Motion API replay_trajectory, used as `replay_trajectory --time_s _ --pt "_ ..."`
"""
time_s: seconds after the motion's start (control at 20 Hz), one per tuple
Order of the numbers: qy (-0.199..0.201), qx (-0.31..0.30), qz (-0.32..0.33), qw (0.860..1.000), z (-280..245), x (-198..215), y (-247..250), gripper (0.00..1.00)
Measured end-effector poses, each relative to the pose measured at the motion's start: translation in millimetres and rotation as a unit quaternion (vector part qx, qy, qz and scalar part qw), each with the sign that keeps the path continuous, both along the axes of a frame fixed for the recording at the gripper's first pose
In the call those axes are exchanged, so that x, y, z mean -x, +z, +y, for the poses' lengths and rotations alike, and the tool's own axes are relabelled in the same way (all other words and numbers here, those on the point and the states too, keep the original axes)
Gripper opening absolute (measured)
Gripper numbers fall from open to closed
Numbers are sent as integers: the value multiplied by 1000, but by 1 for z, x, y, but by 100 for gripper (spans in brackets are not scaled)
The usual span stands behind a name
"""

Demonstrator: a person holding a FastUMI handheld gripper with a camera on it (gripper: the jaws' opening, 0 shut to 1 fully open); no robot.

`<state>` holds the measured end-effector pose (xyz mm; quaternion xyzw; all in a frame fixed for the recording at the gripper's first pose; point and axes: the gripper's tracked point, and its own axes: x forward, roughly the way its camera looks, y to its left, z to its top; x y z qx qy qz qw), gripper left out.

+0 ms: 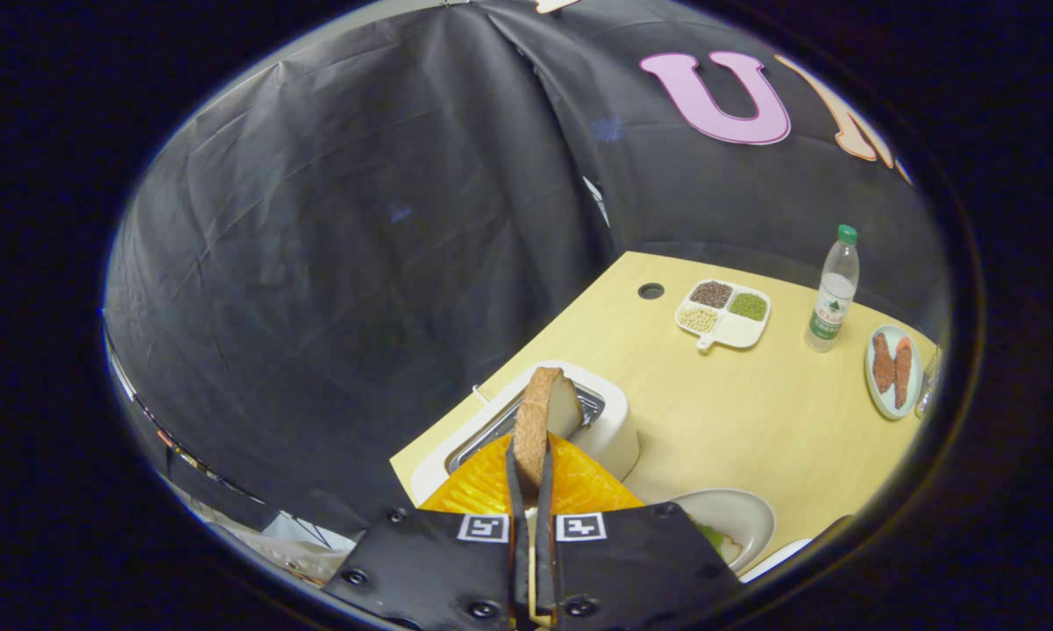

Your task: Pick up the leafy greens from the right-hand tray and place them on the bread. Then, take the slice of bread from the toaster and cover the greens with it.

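Observation:
A slice of bread [545,419] with a brown crust stands on edge between my fingers, lifted just above the slot of the white toaster [609,438]. My gripper [530,473] is shut on the slice, both fingers pressed on its flat sides. To the right of my fingers lies a white plate [741,517] holding a piece of bread with leafy greens [712,536] on it, partly hidden behind the gripper body.
The pale wooden table [736,412] carries a divided white dish of beans [723,314], a clear water bottle with a green cap [833,289] and a plate of sausages [892,368] further off. A cable hole [651,290] sits near the table's far corner.

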<state>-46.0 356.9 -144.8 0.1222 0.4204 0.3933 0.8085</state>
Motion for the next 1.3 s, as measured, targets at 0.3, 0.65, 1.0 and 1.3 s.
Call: replay_trajectory --time_s 0.3,0.65,1.0,1.3 --pt "-27 -24 3 999 -26 -3 5 6" --pt "-70 -21 21 997 -72 3 -10 6" --pt "-103 -13 62 993 -106 18 -51 6" --pt "-111 -7 92 989 -125 40 -81 6"
